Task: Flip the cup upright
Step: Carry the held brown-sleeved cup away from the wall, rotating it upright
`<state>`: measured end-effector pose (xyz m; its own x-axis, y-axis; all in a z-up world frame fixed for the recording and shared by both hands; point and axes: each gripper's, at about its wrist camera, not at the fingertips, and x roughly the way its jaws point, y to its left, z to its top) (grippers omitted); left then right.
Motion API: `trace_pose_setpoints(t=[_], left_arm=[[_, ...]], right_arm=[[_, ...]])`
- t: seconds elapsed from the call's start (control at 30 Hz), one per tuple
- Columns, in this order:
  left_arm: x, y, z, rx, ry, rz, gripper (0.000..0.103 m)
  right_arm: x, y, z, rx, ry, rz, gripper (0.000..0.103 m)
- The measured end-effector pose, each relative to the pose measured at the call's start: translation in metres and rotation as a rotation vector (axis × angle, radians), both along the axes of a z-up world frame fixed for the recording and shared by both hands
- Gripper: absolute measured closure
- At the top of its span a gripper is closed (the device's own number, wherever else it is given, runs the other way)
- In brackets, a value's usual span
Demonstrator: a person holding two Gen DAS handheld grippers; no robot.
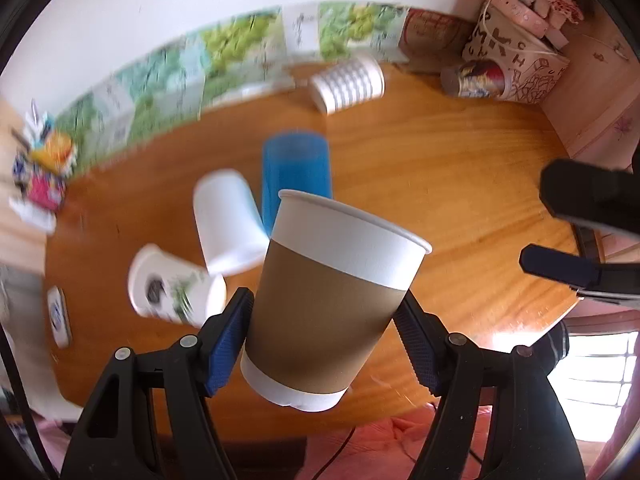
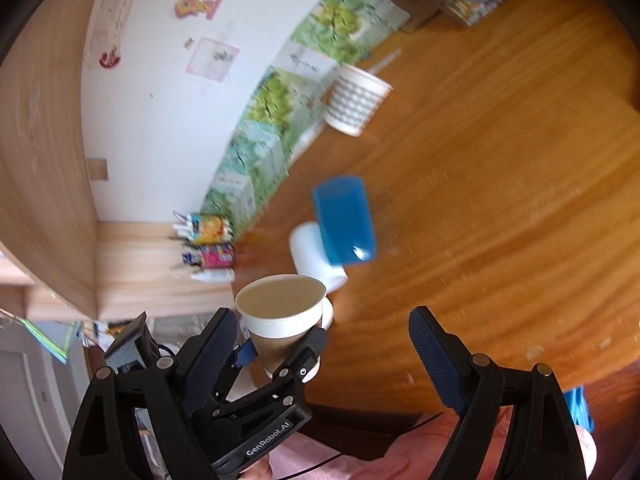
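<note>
A home room, likely a child's desk corner.
Wooden surface point(image 1: 460, 168) against a white wall with stickers point(image 2: 198, 5), grape posters point(image 1: 240, 48), a pen holder point(image 2: 208, 240), and pink bedding point(image 1: 400, 440) below.

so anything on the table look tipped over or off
Yes. The ribbed white paper cup near the wall and the printed white cup lie on their sides, while the blue plastic cup and plain white cup stand upside down. The brown-sleeved paper cup is tilted in the left gripper.
</note>
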<state>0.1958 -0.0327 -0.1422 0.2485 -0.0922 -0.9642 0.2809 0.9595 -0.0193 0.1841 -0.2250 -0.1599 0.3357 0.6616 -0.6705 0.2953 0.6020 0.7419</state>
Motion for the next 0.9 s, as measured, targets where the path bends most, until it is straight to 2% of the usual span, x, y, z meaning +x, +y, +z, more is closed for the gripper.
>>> trace_pose_setpoints(t=[0.37, 0.57, 0.9], left_arm=[[-0.033, -0.002, -0.037, -0.056, 0.108, 0.038, 0.029], [-0.033, -0.004, -0.058, -0.037, 0.178, 0.085, 0.029], [-0.029, 0.002, -0.069, -0.109, 0.241, 0.167, 0.028]], right_arm=[[-0.035, 0.011, -0.044, 0.001, 0.130, 0.072, 0.015], [-0.039, 0.011, -0.066, 0.004, 0.192, 0.083, 0.015], [-0.036, 0.010, -0.083, 0.009, 0.222, 0.094, 0.015]])
